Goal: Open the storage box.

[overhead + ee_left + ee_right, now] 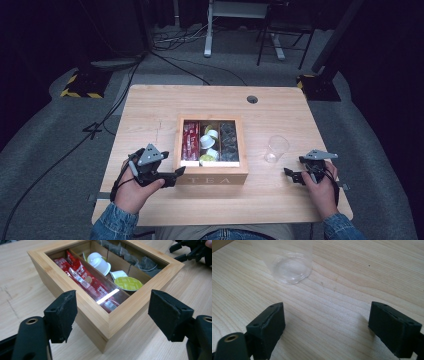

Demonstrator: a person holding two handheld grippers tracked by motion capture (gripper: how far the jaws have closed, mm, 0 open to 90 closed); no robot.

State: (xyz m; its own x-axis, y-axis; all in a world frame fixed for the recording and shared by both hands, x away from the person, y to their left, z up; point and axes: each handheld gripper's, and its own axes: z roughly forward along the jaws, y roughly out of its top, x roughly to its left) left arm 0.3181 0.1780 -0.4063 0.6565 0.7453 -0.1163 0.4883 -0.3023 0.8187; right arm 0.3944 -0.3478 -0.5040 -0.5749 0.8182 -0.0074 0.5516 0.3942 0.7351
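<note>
A wooden tea box (210,179) marked TEA stands mid-table. Its three compartments hold red packets (87,281), white capsules (100,262) with a green-lidded one (128,283), and dark tea bags (140,261). A bright glare lies over the packets, as if on a clear pane in the top frame. My left gripper (176,176) is open at the box's front left corner, and that corner (110,322) sits between its jaws, untouched. My right gripper (292,176) is open and empty over bare wood, just short of a clear plastic cup (276,148) (290,265).
The wooden table (150,115) has a cable hole (252,99) at its far edge. Beyond it are grey floor, cables and stand bases (82,85). In the left gripper view the other gripper (192,250) shows at top right.
</note>
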